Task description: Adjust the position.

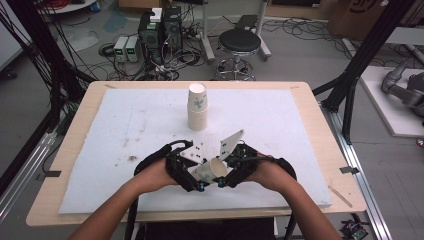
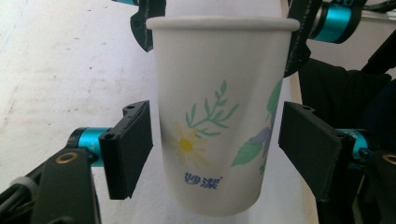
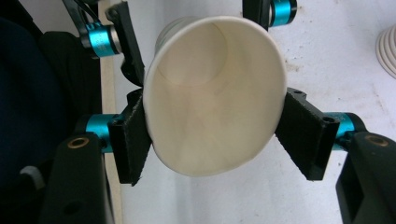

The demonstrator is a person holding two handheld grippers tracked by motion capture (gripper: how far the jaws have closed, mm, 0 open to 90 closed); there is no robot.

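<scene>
A white paper cup [image 1: 212,169] with a flower print lies on its side in the air above the white foam mat [image 1: 125,130], near the front edge. My right gripper [image 1: 222,170] is shut on its rim; in the right gripper view the pads squeeze the cup [image 3: 215,98] mouth into an oval, with my right gripper [image 3: 212,140] looking into it. My left gripper [image 1: 200,175] flanks the cup's lower body. In the left gripper view its pads [image 2: 130,149] stand just off both sides of the cup [image 2: 219,116], so my left gripper [image 2: 215,149] is open.
A stack of paper cups [image 1: 198,107] stands upright at the middle of the mat, beyond both hands; its edge [image 3: 387,44] also appears in the right gripper view. Dark specks dot the mat left of centre. A wooden table edge [image 1: 325,135] borders the mat.
</scene>
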